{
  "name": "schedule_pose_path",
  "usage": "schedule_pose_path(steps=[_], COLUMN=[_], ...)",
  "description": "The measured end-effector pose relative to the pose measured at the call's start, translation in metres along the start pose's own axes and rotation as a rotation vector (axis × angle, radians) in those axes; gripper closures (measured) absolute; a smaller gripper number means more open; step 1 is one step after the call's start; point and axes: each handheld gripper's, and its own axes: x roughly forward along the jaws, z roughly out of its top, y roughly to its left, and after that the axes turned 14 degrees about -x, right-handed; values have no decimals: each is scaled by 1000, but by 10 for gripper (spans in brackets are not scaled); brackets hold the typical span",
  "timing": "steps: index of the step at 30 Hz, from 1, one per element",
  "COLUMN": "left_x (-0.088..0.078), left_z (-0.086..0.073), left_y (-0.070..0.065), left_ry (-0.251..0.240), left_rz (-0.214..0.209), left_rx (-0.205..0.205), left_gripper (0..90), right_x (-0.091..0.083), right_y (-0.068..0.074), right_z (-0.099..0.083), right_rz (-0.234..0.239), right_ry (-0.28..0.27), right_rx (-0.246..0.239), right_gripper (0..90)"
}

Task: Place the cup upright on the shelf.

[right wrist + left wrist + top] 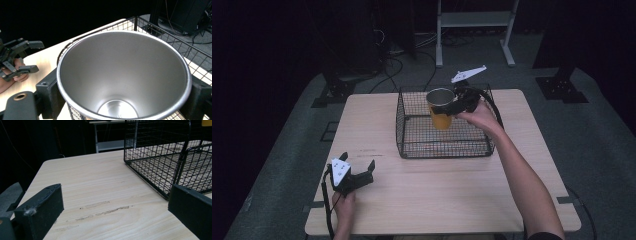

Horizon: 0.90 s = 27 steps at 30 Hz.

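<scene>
Cup (440,107): steel-lined, yellow-walled cone, right claw (455,106) gripping it above wire basket (412,142).
Left claw (357,169): resting spread on wooden worktop (437,190).

The cup (123,75) hides its own yellow outside and most of the wire basket (175,47) in the right gripper view; the bottom edge crops its rim.

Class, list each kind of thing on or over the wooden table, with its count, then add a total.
Yellow cup with a steel inside: 1
Black wire basket: 1
Hand-held black tongs, left and right: 2
Total: 4
</scene>
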Motion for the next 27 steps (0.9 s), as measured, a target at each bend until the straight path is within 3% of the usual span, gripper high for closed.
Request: schedule_pose_path(steps=[8, 27], left_x=[0, 0], left_z=[0, 0], left_y=[0, 1], left_ry=[-2, -2], left_rz=[-1, -5], left_rx=[-3, -5], left_gripper=[0, 0], right_x=[18, 43], right_y=[-11, -23], right_z=[-4, -25], right_rz=[26, 15], right_ry=[19, 58], right_rx=[21, 32], right_gripper=[117, 117])
